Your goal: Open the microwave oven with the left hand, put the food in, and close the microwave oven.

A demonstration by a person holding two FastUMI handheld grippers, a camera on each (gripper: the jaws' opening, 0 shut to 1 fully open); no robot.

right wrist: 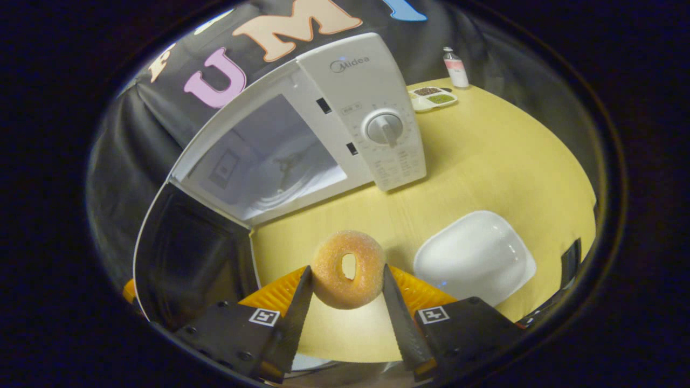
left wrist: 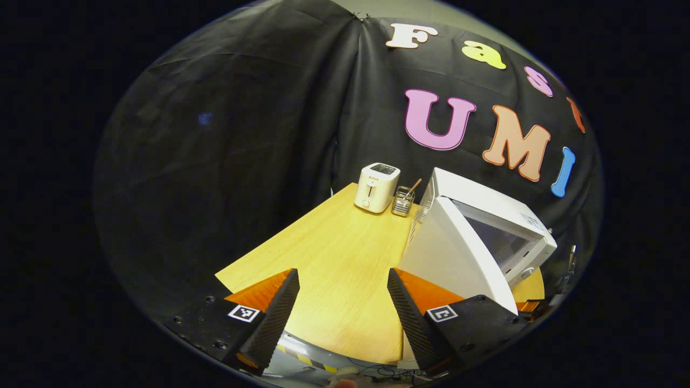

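Light wooden table (right wrist: 485, 156), microwave (right wrist: 356, 108), toaster (left wrist: 376, 187), wire holder (left wrist: 402, 201), white plate (right wrist: 474, 256), condiment tray (right wrist: 433, 98), bottle (right wrist: 456, 68)

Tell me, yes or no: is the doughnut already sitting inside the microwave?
No. In the right gripper view the doughnut is held between the right gripper fingers, outside the open microwave.

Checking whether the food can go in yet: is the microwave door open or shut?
Open. The microwave door is swung wide, baring the cavity with its turntable, while the right gripper holds the donut before it.
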